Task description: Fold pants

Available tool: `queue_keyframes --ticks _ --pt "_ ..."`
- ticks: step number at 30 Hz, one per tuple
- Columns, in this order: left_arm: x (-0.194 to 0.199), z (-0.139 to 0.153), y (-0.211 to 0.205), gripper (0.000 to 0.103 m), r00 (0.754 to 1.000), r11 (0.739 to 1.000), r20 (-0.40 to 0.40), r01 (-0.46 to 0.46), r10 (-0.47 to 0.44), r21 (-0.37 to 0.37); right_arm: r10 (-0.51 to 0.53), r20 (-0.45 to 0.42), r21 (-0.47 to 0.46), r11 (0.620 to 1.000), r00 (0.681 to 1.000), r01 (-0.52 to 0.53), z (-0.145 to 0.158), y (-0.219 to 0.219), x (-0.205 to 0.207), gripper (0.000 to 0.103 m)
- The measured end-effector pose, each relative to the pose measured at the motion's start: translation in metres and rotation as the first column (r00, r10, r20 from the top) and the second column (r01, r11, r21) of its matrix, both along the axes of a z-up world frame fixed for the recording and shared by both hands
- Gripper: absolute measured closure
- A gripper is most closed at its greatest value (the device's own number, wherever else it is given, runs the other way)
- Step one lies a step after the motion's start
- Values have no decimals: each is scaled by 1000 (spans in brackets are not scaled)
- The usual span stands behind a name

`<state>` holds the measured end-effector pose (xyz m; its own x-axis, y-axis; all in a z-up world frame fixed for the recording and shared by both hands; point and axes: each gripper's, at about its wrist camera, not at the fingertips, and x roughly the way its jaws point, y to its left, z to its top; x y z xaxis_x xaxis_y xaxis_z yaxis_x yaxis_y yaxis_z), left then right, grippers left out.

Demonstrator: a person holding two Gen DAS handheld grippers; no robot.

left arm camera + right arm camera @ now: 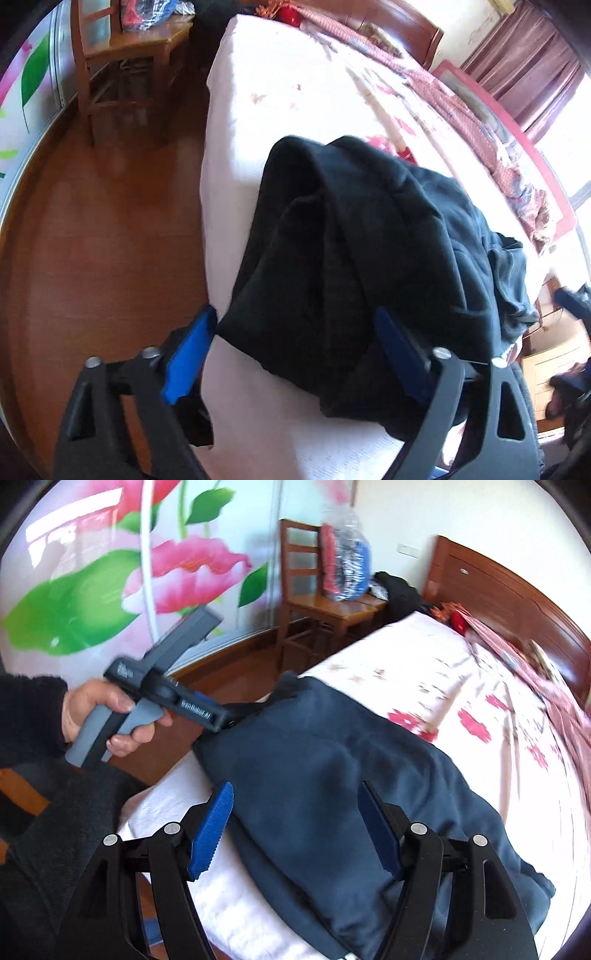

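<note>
The pants (354, 266) sit bunched on the bed (280, 110), partly between the left gripper (295, 354)'s jaws; both sets look released, nothing pinched. The right gripper (295, 827) hovers over them too. Soft, floppy, light fabric, so grabbing a hem or waistband edge seems best.

My bed (424, 672), spread with a pale flowered sheet, fills the room. At its head stands a reddish wooden headboard (509, 590). A wooden chair (306, 590) sits off the bed's head-end corner, by a small wooden stand (351, 609) holding a plastic-wrapped bundle (345, 568). Behind the chair, glossy panels (110, 572) carry large pink blossoms and green leaves. Polished wooden floor (92, 240) runs alongside the bed. On the bed's far side, mauve curtains (524, 62) frame a window (580, 147) pouring hard daylight across the sheet.
</note>
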<state>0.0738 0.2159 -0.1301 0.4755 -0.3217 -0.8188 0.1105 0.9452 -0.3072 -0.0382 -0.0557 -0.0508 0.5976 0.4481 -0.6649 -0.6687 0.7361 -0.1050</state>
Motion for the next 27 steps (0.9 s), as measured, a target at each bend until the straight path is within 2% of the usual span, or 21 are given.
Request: queue_keyframes --ticks 1,3,4,5,7,9,11,12,13,14,15,16,17,18,20,22,23,24,26,27 --pt "2 0 4 37 1000 1000 -5 -2 2 -7 -16 3 -3 1000 1000 16 1 -5 2 34" --pt "1 2 8 49 1000 999 -18 -6 5 -32 -38 -5 2 999 999 38 2 -15 5 34" --pt "1 5 9 61 1000 1000 -18 -6 5 -23 -50 -4 6 999 999 50 3 -19 6 34" --pt "1 7 10 69 1000 1000 -17 -6 6 9 -58 -8 13 998 998 58 4 -24 9 34" --pt "-2 10 11 70 1000 999 -22 -17 18 30 -60 -10 7 998 998 60 4 -26 11 34" --pt "-6 16 -2 71 1000 995 -13 25 -24 101 -65 -10 6 998 998 65 3 -31 11 34" --pt "-9 19 -10 73 997 991 -20 71 -70 116 -68 -31 15 998 997 69 1 -35 14 34" --pt "-9 21 -11 68 996 988 -27 89 -86 125 -75 -31 12 997 997 75 1 -35 14 34" --pt "-8 23 -9 56 995 987 -28 94 -91 130 -68 -39 21 997 997 69 1 -36 14 34" --pt "-6 24 -3 47 994 991 -40 108 -105 77 -69 -45 33 997 997 70 1 -37 14 34" --pt "-3 23 4 32 992 994 -57 111 -111 -1 -70 -47 34 997 996 72 0 -37 14 34" --pt "-1 22 13 26 992 992 -75 94 -101 -86 -66 -44 23 998 997 67 0 -36 14 34" --pt "1 21 23 20 992 980 -84 74 -90 -184 -67 -32 13 998 997 68 0 -35 12 34" --pt "2 21 28 17 992 966 -80 77 -100 -247 -64 -27 11 998 998 64 0 -35 11 34" --pt "3 23 31 16 990 949 -69 99 -125 -299 -64 -33 7 998 997 64 -1 -35 12 34" --pt "1 24 26 11 983 939 -58 147 -173 -312 -64 -44 13 998 997 65 -1 -35 12 34" --pt "0 22 22 10 981 947 -62 162 -186 -278 -71 -43 9 997 997 71 -2 -35 13 34" --pt "1 19 17 10 980 966 -83 159 -179 -205 -71 -45 14 997 997 71 -1 -35 13 34" --pt "4 9 7 11 974 978 -130 172 -187 -120 -67 -60 31 997 996 69 0 -36 14 34" --pt "3 9 2 11 973 980 -128 183 -193 -83 -71 -52 23 997 996 72 0 -36 14 34"
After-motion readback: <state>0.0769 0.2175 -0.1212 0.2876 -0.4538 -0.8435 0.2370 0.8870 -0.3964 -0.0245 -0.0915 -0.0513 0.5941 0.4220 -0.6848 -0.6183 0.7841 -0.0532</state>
